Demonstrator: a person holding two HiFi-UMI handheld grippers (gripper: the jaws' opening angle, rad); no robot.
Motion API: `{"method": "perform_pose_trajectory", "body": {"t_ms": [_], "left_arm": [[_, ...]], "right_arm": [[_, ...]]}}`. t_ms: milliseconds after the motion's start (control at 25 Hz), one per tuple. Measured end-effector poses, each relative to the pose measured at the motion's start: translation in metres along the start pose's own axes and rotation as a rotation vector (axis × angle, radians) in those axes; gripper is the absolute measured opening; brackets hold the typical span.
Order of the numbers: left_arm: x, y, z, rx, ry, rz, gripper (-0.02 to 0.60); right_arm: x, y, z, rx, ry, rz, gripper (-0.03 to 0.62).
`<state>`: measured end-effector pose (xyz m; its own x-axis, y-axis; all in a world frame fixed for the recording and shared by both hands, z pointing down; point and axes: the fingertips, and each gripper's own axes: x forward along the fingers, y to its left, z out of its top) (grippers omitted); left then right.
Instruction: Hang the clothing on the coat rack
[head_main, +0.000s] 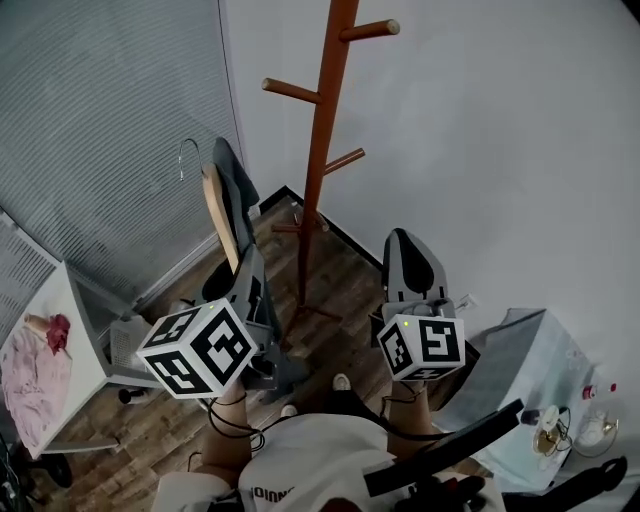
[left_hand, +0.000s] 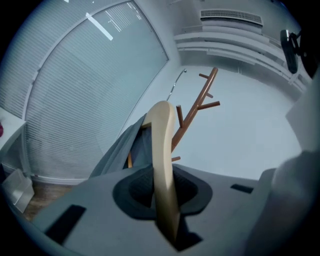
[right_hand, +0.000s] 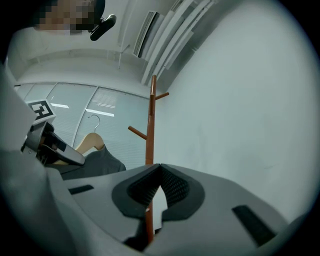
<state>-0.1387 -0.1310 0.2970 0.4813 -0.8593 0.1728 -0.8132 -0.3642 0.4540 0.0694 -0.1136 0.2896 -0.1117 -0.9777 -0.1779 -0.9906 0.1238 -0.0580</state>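
Clamping wooden hanger (left_hand: 161, 145) edgewise, left gripper (left_hand: 162, 200) holds it aloft. Grey garment (head_main: 236, 190) draped on it, metal hook (head_main: 186, 155) uppermost, left of coat rack (head_main: 322, 150), apart. Right gripper (right_hand: 157, 192) pinched together, empty. Judgement: hold hook upright, approach left peg (head_main: 292, 91) from above, lower slowly.

The head camera looks steeply down over the left claw (head_main: 245, 285) and right claw (head_main: 412, 265) toward the coat rack (head_main: 318, 150) beyond them, while each claw's camera peers upward along its jaws from close behind, all three sharing that rack and the wooden hanger (head_main: 222, 215).
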Motion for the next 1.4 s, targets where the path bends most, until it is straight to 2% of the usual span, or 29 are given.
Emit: {"method": "perform_pose_trajectory", "body": {"t_ms": [280, 600, 800, 1160, 1400], "left_arm": [[0.031, -0.005, 0.017, 0.065, -0.085, 0.176, 0.06], [0.061, -0.013, 0.023, 0.096, -0.115, 0.28, 0.06], [0.07, -0.009, 0.031, 0.096, -0.119, 0.314, 0.06], [0.089, -0.007, 0.035, 0.148, -0.074, 0.309, 0.06], [0.099, -0.005, 0.035, 0.167, -0.06, 0.296, 0.06]], "right_arm": [[0.038, -0.041, 0.009, 0.014, -0.016, 0.081, 0.02], [0.066, -0.059, 0.005, 0.035, -0.014, 0.182, 0.02], [0.075, -0.064, 0.002, 0.06, -0.011, 0.188, 0.02], [0.085, -0.05, 0.009, 0.071, -0.041, 0.187, 0.02], [0.079, -0.064, 0.006, 0.062, -0.03, 0.137, 0.02]]}}
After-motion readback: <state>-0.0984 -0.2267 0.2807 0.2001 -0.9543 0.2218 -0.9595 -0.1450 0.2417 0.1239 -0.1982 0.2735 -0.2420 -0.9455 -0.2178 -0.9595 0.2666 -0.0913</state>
